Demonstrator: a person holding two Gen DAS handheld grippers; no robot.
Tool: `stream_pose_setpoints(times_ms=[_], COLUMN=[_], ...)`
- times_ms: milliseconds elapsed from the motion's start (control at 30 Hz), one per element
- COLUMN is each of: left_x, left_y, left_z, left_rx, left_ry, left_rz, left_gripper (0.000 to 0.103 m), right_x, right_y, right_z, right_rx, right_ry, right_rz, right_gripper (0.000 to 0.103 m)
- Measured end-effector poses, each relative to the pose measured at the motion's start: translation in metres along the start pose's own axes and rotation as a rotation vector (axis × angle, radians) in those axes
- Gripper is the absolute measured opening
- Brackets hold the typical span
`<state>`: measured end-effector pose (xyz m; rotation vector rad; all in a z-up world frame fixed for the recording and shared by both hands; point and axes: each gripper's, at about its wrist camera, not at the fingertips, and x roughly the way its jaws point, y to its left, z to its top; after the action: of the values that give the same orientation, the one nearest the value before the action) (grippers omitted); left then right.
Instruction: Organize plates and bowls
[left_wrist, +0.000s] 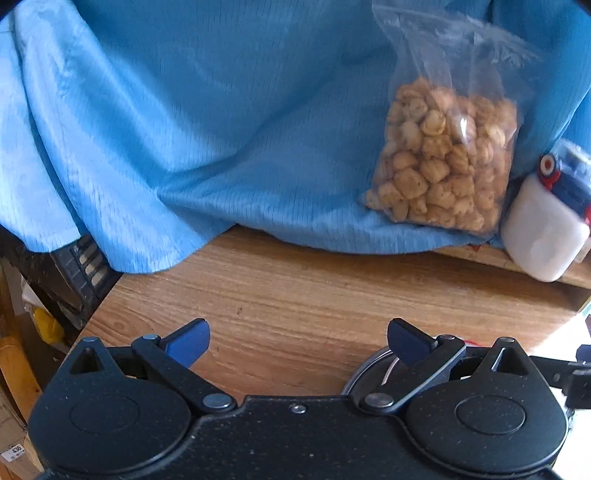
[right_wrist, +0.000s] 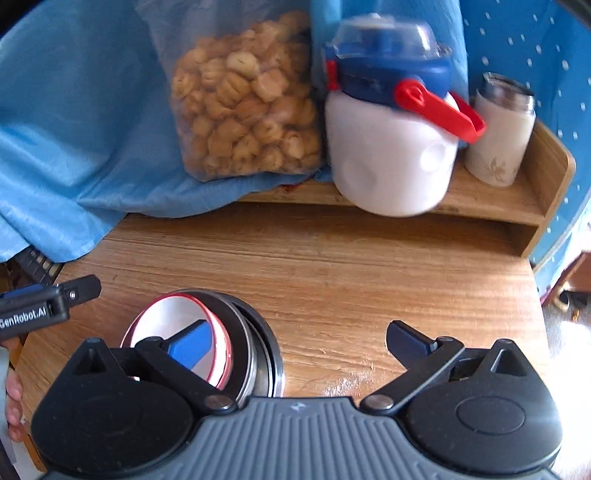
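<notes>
Both my tongs are hanging spread wide, left gripper (left_wrist: 298, 345) and right gripper (right_wrist: 299, 345), pinching nothing. The stacked bowls (right_wrist: 236, 332) are sitting on the wooden table (right_wrist: 351, 266), half hiding behind my right tong's left finger (right_wrist: 192, 347); how many are nested, can't tell.

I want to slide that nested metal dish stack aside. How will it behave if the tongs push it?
The dish stack looks like smooth metal on a wooden table, so it probably slides easily. The red-rimmed dish sits tilted inside, so it may shift or rattle. Thin rims could slip from the pads.
</notes>
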<state>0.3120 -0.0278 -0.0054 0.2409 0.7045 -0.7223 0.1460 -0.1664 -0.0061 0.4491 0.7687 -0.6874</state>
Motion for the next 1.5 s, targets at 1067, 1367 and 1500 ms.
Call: stream_pose_setpoints(times_ms=[1067, 1367, 1500], left_x=[-0.062, -0.069, -0.082], left_y=[-0.008, -0.017, -0.023], left_z=[0.008, 0.003, -0.004], left_rx=[-0.063, -0.109, -0.155], left_ry=[-0.313, -0.261, -0.267], left_rz=[-0.093, -0.041, -0.007], left_gripper=[0.102, 0.102, 0.102], right_x=[-0.056, -0.055, -0.060], right_y=[0.014, 0.005, -0.011], right_z=[0.005, 0.003, 0.003], right_rx=[-0.123, -0.179, -0.181], right_ry=[-0.181, -0.153, -0.162], right_rz=[0.059, 0.095, 0.145], right_gripper=[0.103, 0.103, 0.103])
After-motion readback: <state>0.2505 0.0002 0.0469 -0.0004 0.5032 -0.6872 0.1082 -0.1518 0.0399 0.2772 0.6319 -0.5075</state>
